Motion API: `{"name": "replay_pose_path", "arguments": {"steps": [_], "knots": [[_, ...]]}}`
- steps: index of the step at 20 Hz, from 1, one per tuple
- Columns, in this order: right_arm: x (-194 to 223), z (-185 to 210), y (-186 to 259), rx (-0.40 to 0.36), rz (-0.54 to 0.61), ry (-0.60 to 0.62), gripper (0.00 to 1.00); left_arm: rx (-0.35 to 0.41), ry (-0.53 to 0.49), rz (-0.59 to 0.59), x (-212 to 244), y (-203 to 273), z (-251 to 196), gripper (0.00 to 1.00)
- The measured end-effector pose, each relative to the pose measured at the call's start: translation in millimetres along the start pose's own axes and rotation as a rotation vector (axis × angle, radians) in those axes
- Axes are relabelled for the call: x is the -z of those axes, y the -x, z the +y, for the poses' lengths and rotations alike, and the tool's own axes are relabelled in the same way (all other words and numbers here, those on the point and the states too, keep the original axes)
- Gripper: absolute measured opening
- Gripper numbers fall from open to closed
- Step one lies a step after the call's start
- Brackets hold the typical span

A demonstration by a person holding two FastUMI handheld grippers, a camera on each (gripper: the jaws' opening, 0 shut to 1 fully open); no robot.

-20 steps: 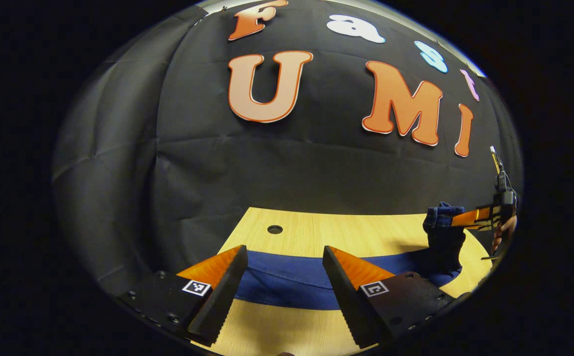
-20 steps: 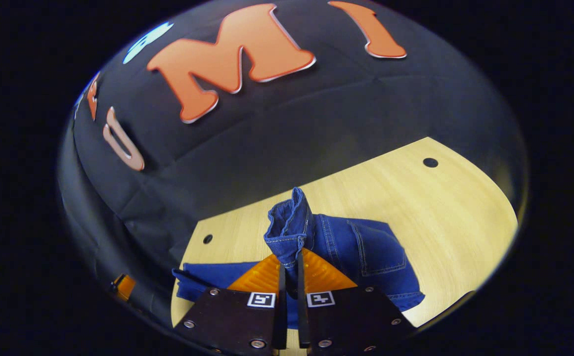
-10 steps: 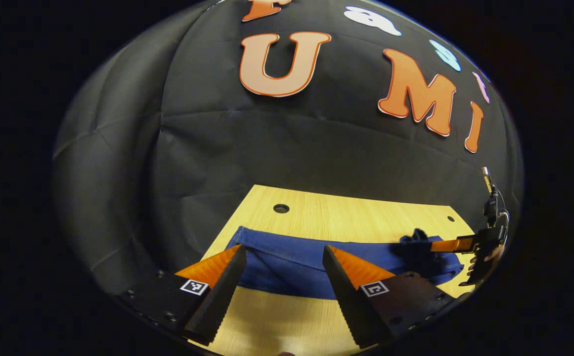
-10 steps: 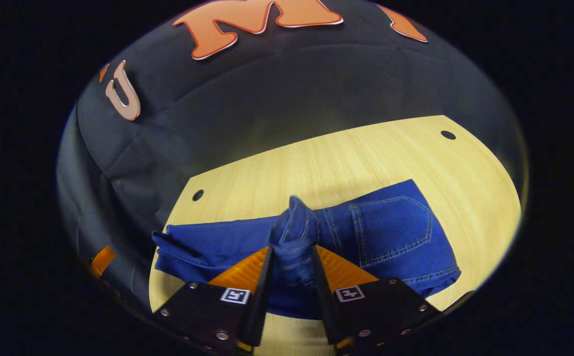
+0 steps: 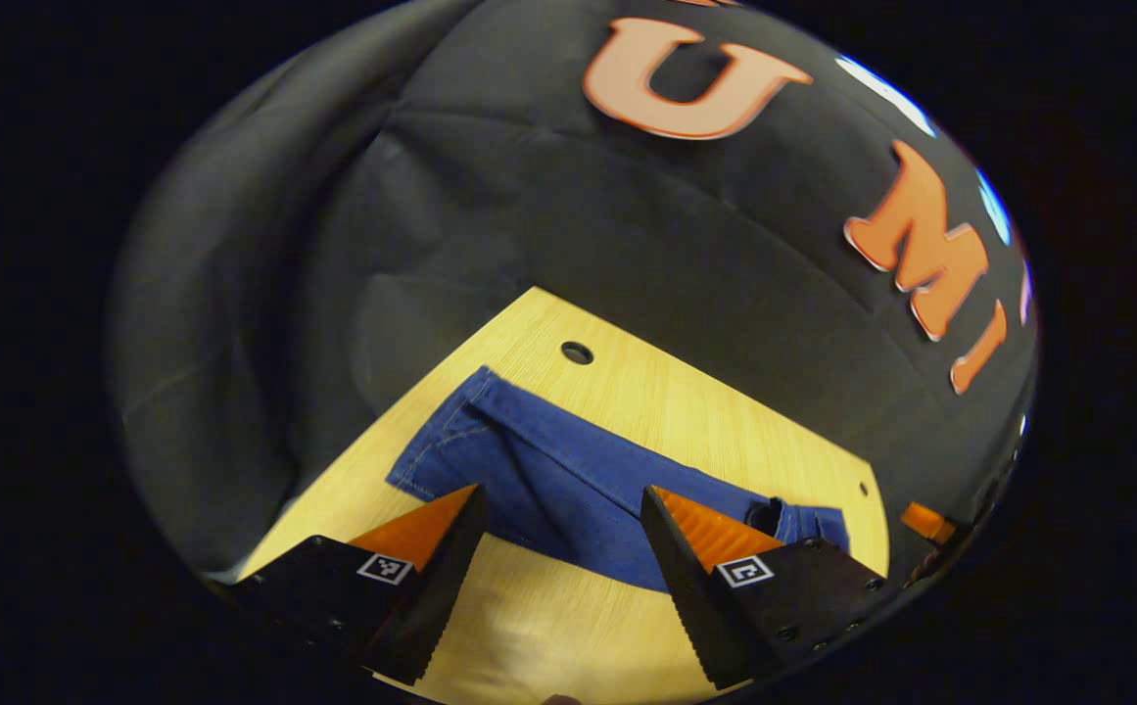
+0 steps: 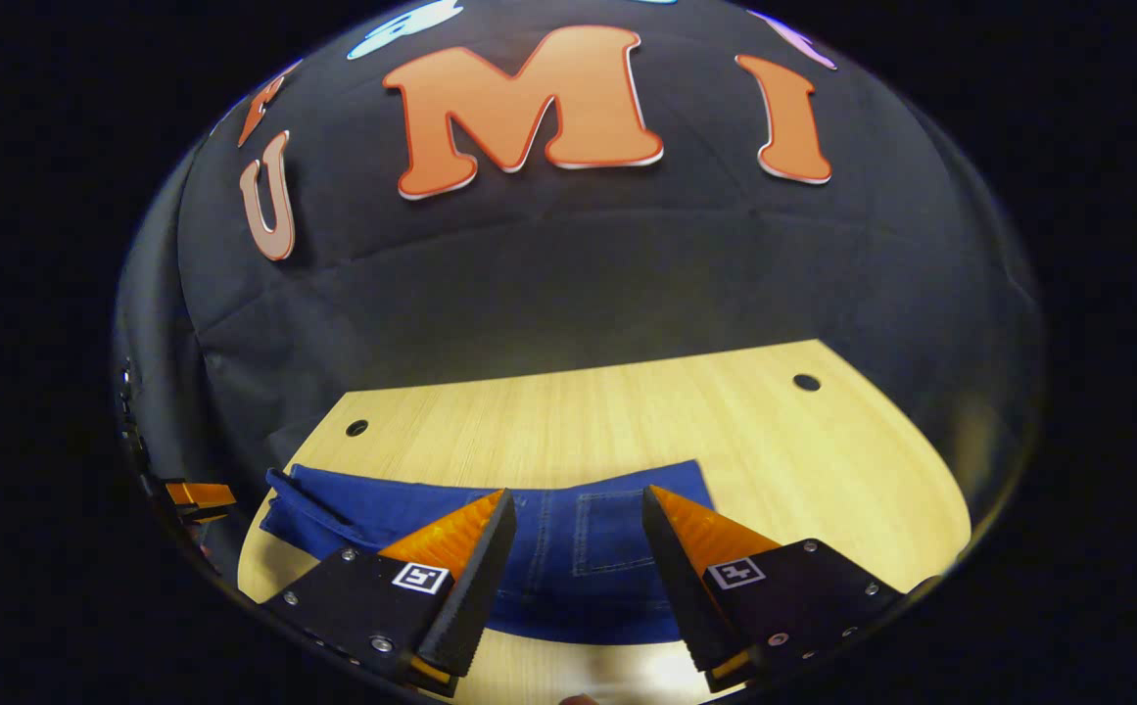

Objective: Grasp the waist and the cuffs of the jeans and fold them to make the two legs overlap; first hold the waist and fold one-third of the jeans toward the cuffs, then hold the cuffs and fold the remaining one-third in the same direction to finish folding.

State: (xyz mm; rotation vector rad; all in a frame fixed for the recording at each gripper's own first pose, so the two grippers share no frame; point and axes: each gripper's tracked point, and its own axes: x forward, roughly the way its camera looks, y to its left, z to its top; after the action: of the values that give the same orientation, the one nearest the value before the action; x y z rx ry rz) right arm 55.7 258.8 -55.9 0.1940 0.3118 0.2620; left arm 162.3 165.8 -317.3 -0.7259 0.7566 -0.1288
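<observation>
Left gripper (image 5: 560,509): jaws spread wide and released, nothing between them, held above the near edge of the bench (image 5: 529,627). Just beyond its fingertips, the jeans (image 5: 548,470) lie flat on the light wood as a long blue band running from the cuff end at upper left to the lower right. A small dark fold or opening shows at the band's right end. Past the jeans, a round hole (image 5: 577,352) sits in the bench top close to the far edge. At the far right rim of the left gripper view, a small part of the other gripper shows; too little is visible to judge it there.

Right gripper (image 6: 578,509): jaws likewise apart and released, gripping nothing, poised over the jeans (image 6: 588,548). The denim lies flat on the bench (image 6: 627,421), a stitched back pocket (image 6: 612,534) visible between the fingers, the fabric extending left to a slightly rumpled end. Beyond, bare bench with two round holes (image 6: 806,382) near the far corners, then the black cloth wall (image 6: 578,274).
</observation>
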Motion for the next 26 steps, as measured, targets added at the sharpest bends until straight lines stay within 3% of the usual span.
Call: {"name": "replay_pose_path", "arguments": {"steps": [6, 11, 18, 21, 24, 26], "knots": [[-40, -50, 43, 0.098, -0.103, -0.011, 0.83, 0.006, 0.407, 0.100, 8, -4, 20, 0.96], [-51, -77, 67, 0.162, -0.141, -0.019, 0.84, -0.021, 0.551, 0.144, 20, -12, 58, 0.96], [-53, -83, 87, 0.197, -0.155, -0.007, 0.84, 0.029, 0.587, 0.146, 14, -54, 60, 0.94], [-57, -86, 95, 0.209, -0.169, -0.004, 0.84, 0.063, 0.599, 0.129, 5, -69, 52, 0.87], [-57, -92, 98, 0.222, -0.170, -0.014, 0.84, 0.093, 0.553, 0.132, 2, -85, 40, 0.86], [-56, -95, 99, 0.232, -0.167, -0.013, 0.84, 0.123, 0.545, 0.114, -1, -95, 38, 0.79]]}}
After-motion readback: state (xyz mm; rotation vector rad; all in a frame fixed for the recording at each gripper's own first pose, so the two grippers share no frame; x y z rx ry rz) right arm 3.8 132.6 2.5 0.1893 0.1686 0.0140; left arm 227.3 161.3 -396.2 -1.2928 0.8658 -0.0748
